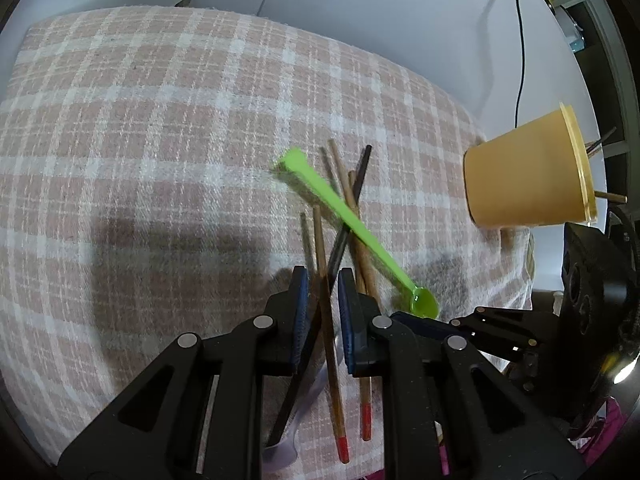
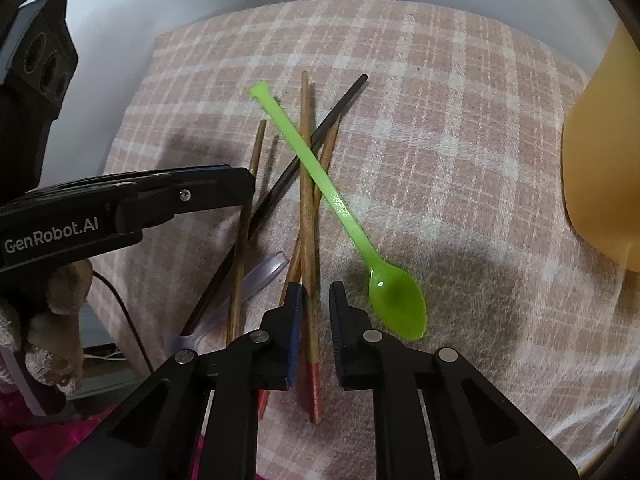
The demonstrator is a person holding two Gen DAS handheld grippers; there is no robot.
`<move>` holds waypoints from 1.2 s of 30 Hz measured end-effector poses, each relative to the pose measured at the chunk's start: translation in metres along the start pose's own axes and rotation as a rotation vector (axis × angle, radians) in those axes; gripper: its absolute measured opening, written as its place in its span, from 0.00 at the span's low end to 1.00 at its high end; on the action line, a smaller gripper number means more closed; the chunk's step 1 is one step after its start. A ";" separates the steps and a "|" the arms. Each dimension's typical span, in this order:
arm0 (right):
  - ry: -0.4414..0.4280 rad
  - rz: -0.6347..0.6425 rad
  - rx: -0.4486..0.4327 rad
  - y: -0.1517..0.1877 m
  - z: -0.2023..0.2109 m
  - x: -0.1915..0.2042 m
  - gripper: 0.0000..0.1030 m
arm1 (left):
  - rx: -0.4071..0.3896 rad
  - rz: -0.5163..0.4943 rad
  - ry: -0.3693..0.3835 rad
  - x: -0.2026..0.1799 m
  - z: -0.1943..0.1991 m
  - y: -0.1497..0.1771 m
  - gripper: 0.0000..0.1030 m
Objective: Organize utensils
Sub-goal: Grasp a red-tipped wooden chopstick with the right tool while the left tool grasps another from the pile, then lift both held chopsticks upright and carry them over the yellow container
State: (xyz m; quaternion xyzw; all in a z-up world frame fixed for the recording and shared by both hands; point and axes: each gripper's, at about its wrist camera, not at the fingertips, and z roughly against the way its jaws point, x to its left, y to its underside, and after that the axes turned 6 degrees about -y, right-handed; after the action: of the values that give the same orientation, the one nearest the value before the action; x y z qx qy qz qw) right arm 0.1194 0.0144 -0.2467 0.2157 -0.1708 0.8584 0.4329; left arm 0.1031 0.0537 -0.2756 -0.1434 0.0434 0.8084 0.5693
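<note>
Pink plaid cloth (image 1: 160,120) against white wall (image 1: 380,12), both claws, left (image 1: 323,280) and right (image 2: 316,292), parted over chopsticks (image 2: 306,200), green spoon (image 2: 396,304).

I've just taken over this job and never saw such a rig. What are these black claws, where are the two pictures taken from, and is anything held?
Each picture comes from a camera on a hand-held tool, looking along its black tongs. The left tongs straddle a brown wooden chopstick with a red tip; the right tongs straddle another. Both are open, gripping nothing yet. On the pink checked cloth lie more chopsticks, a bright green plastic spoon and a clear plastic spoon. The yellow plastic cup already has sticks in it.
</note>
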 end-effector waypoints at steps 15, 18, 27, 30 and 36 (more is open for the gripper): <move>0.037 0.013 0.022 -0.021 -0.007 -0.002 0.11 | 0.001 -0.001 -0.010 0.005 -0.006 -0.008 0.06; 0.048 0.022 0.023 -0.024 -0.010 0.000 0.07 | 0.003 -0.001 -0.015 0.005 -0.009 -0.010 0.05; 0.002 0.008 0.008 -0.023 -0.003 -0.003 0.05 | -0.023 0.002 -0.010 0.008 -0.001 -0.011 0.03; -0.014 0.014 -0.004 -0.020 0.005 -0.003 0.05 | -0.028 0.014 -0.011 0.012 0.002 -0.011 0.03; -0.060 0.016 -0.037 -0.016 0.024 0.000 0.05 | -0.055 0.016 -0.003 0.016 0.018 -0.009 0.03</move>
State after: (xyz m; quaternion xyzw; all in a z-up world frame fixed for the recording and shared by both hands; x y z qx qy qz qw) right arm 0.1378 0.0115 -0.2249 0.2320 -0.2012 0.8518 0.4245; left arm 0.1027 0.0758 -0.2620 -0.1577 0.0213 0.8140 0.5586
